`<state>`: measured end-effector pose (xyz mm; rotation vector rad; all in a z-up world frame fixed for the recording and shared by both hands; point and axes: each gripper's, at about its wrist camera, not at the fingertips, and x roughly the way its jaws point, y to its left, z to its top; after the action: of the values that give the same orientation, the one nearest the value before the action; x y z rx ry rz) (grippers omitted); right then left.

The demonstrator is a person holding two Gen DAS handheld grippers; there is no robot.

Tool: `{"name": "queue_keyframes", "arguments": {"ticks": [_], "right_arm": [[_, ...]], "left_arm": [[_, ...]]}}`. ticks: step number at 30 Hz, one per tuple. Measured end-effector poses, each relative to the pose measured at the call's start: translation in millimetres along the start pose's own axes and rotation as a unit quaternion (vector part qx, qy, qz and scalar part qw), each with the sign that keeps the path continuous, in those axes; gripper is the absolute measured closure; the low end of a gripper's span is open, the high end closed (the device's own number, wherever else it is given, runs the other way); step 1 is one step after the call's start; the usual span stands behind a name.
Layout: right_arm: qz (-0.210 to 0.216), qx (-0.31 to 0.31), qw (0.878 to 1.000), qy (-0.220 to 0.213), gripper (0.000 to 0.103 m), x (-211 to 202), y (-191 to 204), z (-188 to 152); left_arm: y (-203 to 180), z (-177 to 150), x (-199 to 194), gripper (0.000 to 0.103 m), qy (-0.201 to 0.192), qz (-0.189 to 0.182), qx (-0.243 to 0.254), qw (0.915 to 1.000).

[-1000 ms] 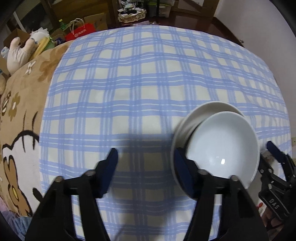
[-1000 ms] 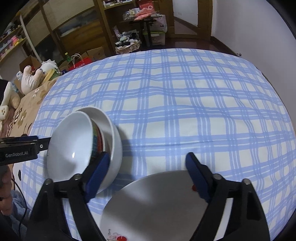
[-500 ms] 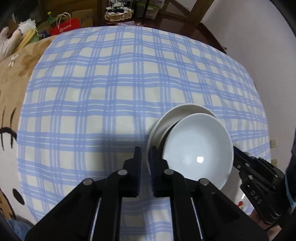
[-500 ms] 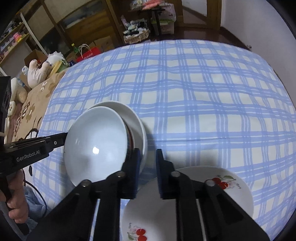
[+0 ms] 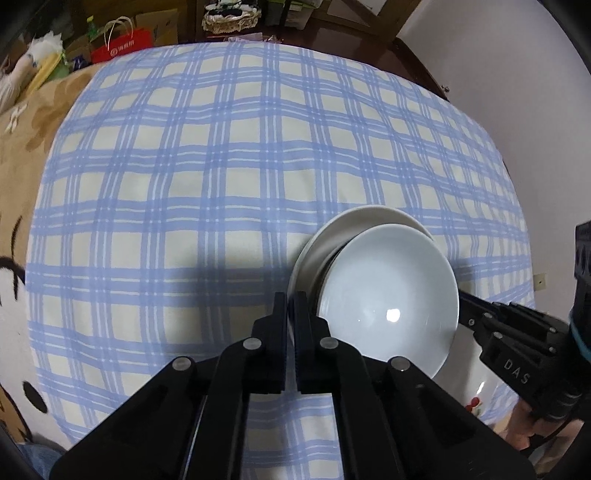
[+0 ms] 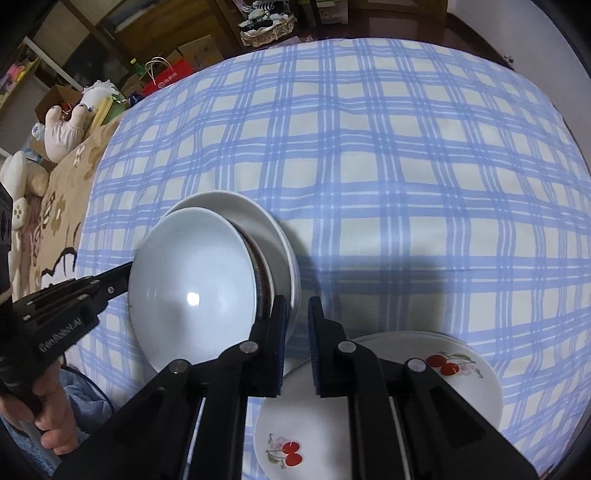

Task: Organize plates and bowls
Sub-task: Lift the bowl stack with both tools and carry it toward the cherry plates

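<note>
A stack of nested bowls stands on the plaid cloth. A plain white inner bowl [image 5: 388, 295] [image 6: 192, 280] lies tilted in it, over a bowl with a dark patterned band [image 6: 264, 280]. Both rest in the outer white bowl [image 5: 325, 243] [image 6: 255, 214]. My left gripper [image 5: 290, 301] is shut on the outer bowl's left rim; from the right wrist its tip [image 6: 125, 271] disappears behind the inner bowl. My right gripper [image 6: 295, 306] is closed across the opposite rim, which shows between its pads; from the left wrist it [image 5: 465, 301] reaches in behind the stack.
White cherry-print plates [image 6: 306, 424] [image 5: 476, 398] lie under my right gripper at the near edge. The blue plaid cloth [image 5: 184, 166] stretches bare beyond the bowls. A brown blanket [image 5: 22, 129], plush toys [image 6: 66, 125], a red bag [image 5: 122, 46] and a basket [image 6: 266, 27] lie around it.
Both grippers went from wide open to closed on opposite rims of the bowl stack. Both views have tipped further down, and the right one has shifted slightly.
</note>
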<state>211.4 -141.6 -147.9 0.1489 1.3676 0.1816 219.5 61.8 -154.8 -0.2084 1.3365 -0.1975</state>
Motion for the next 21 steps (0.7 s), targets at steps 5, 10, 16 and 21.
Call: {"name": "queue_keyframes", "arguments": {"ticks": [5,10,16,21], "right_arm": [[0.008,0.014,1.0,0.009,0.089,6.2,-3.1,1.2],[0.01,0.023,1.0,-0.004,0.089,5.9,-4.0,-3.4],[0.003,0.03,0.999,-0.022,0.095,3.8,-1.7,-6.7],[0.007,0.048,0.998,-0.029,0.096,4.2,-5.6,-7.6]], "left_arm": [[-0.6,0.2,0.8,0.101,-0.003,0.013,0.008,0.9999],[-11.4,-1.7,-1.2,0.101,0.0,0.025,0.018,0.9995],[-6.7,-3.6,-3.1,0.102,-0.01,0.004,0.004,0.9999],[-1.5,-3.6,-1.5,0.102,-0.024,-0.005,-0.006,0.9997]]}}
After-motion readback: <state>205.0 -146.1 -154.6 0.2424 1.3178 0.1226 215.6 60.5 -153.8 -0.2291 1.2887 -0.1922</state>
